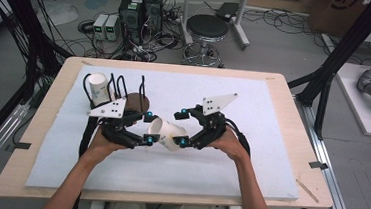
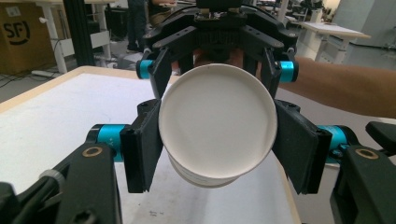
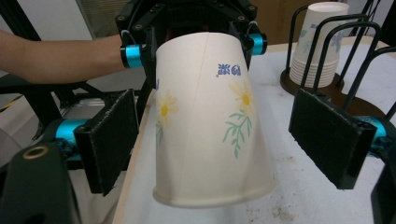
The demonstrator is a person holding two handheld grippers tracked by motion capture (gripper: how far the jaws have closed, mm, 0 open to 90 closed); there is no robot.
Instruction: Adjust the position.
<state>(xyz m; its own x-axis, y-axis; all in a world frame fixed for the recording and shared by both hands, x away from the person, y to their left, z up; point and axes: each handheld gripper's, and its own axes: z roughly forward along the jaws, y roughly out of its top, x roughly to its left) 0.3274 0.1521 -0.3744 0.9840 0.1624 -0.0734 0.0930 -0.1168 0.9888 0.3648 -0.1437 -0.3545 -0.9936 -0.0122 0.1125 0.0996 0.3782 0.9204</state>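
A white paper cup (image 1: 167,133) printed with yellow flowers lies on its side in the air between my two grippers, just above the white mat (image 1: 249,164). My left gripper (image 1: 147,127) is shut on its narrow base end; in the left gripper view both pads (image 2: 140,149) press the cup (image 2: 217,121), whose closed bottom faces the camera. My right gripper (image 1: 184,127) is open around the wide rim end. In the right gripper view its pads (image 3: 331,135) stand clear of the cup (image 3: 205,116) with a gap on each side.
A black wire cup rack on a round brown base (image 1: 136,100) stands at the mat's back left and holds a stack of paper cups (image 1: 98,87), seen too as the stack (image 3: 317,42). The mat covers a wooden table (image 1: 296,138). A stool (image 1: 207,28) stands beyond the table.
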